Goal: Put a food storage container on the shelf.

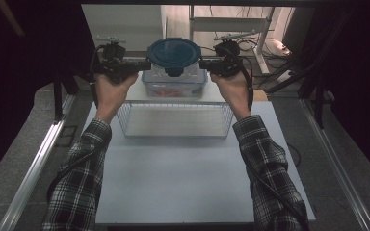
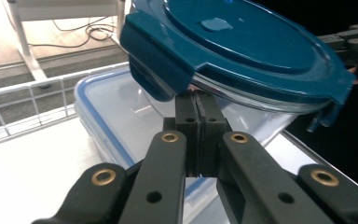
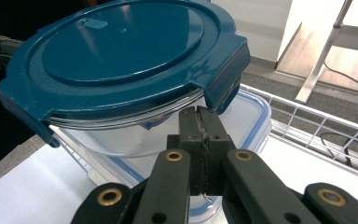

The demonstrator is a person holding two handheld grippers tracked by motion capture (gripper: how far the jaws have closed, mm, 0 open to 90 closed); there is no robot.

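Both grippers are up at the far end of the bench [image 1: 188, 163], one on each side of the round container [image 1: 174, 65] with its dark blue lid [image 2: 242, 42]. The left gripper [image 1: 139, 64] has its jaws pressed together, tips tucked under the lid's rim beside a locking flap [image 2: 154, 60]; whether they pinch any edge of it cannot be told. The right gripper [image 1: 206, 64] mirrors it from the opposite side, jaws likewise together and nosed in below the rim beside another flap [image 3: 226, 77]. The round container sits above a clear rectangular box [image 1: 173, 86] with a blue-trimmed lid, apparently resting on it. Just in front of that stack, nearer the person, stands a white wire basket [image 1: 173, 120]. Plaid sleeves [image 1: 84, 159] reach in from below.
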